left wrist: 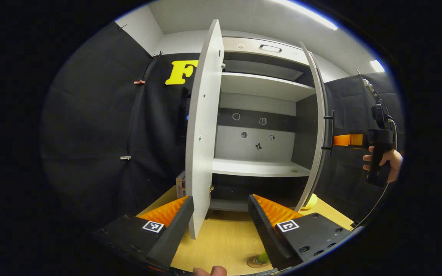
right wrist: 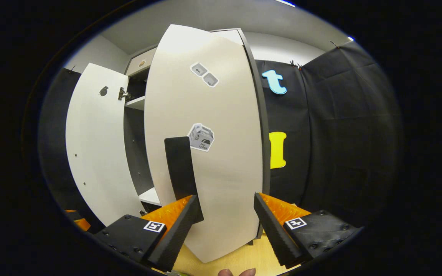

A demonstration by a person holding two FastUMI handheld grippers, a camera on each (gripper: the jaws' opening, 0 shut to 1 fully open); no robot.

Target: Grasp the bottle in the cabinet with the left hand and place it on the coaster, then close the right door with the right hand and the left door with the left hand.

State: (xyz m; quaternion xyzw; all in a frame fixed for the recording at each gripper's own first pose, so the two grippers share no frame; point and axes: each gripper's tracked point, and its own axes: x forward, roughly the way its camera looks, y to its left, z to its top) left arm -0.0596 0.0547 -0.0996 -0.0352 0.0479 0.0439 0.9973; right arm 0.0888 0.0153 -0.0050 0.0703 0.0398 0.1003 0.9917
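The white cabinet (left wrist: 259, 166) stands with both doors open and bare shelves. Its left door (left wrist: 205, 126) is edge-on just beyond my left gripper (left wrist: 221, 226), which is open and holds nothing. The right door (left wrist: 318, 126) carries a black handle (left wrist: 328, 130); my right gripper (left wrist: 345, 140), held by a hand (left wrist: 391, 163), is at that handle. In the right gripper view the right door's outer face (right wrist: 213, 161) is close ahead, the handle (right wrist: 180, 168) just above the left finger of my open right gripper (right wrist: 226, 226). A yellow-green bottle (left wrist: 264, 256) stands on a round coaster (left wrist: 254, 263), half hidden by my finger.
The cabinet rests on a wooden tabletop (left wrist: 221, 241). A small box (left wrist: 180, 184) sits behind the left door, and a yellow object (left wrist: 312, 201) lies behind the right door. Black cloth walls close in on both sides. The left door (right wrist: 94, 153) stands wide open.
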